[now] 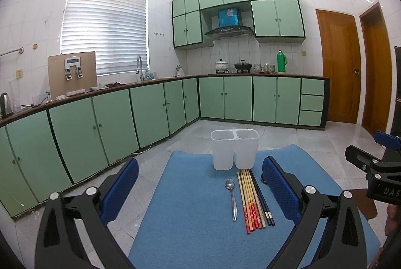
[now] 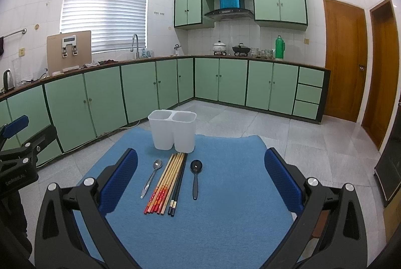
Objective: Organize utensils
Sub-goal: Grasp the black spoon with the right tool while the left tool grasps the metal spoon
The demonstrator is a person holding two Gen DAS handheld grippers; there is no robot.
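Observation:
A white two-compartment holder (image 1: 234,150) (image 2: 173,131) stands empty at the far end of a blue mat (image 1: 190,218) (image 2: 225,206). In front of it lie a metal spoon (image 1: 231,197) (image 2: 151,177), several wooden chopsticks with red ends (image 1: 249,201) (image 2: 165,183), and a black chopstick pair (image 1: 262,198) (image 2: 178,183). A black spoon (image 2: 195,177) lies right of them. My left gripper (image 1: 200,171) is open above the mat's near part, empty. My right gripper (image 2: 200,163) is open and empty too.
The mat lies on a table over a tiled floor. Green cabinets (image 1: 150,113) line the left and far walls. Wooden doors (image 2: 345,58) stand on the right. The other gripper shows at the right edge of the left wrist view (image 1: 376,168) and at the left edge of the right wrist view (image 2: 20,156).

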